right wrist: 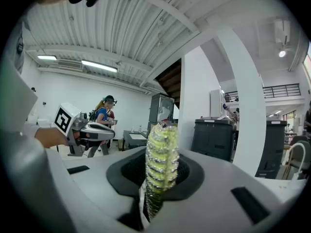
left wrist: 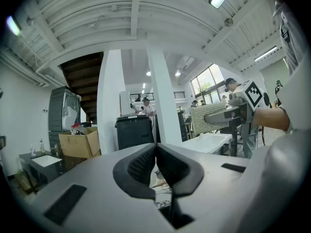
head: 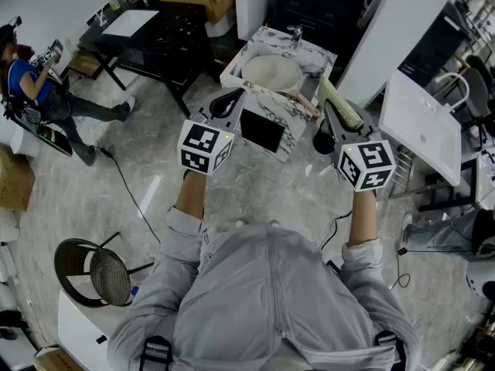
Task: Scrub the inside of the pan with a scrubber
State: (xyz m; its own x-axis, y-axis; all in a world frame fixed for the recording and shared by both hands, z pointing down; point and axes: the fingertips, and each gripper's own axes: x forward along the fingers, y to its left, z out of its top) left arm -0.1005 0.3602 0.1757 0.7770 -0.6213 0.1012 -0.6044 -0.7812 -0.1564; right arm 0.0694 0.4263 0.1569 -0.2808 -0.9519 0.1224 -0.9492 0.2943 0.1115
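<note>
I hold both grippers raised in front of me, short of a marble counter. On it lies a round pale pan or basin, below a tap; I cannot tell which it is. My left gripper is shut with nothing between its pads. A flat yellow-green scrubber with silvery threads is clamped in my right gripper and sticks out past the tips. Each gripper view shows the other gripper to the side at about the same height, the right gripper with the scrubber and the left gripper.
A dark opening is set in the counter's front. A white panel stands at the right and a black table at the back left. A seated person is at the far left. A round wicker chair and floor cables lie at my left.
</note>
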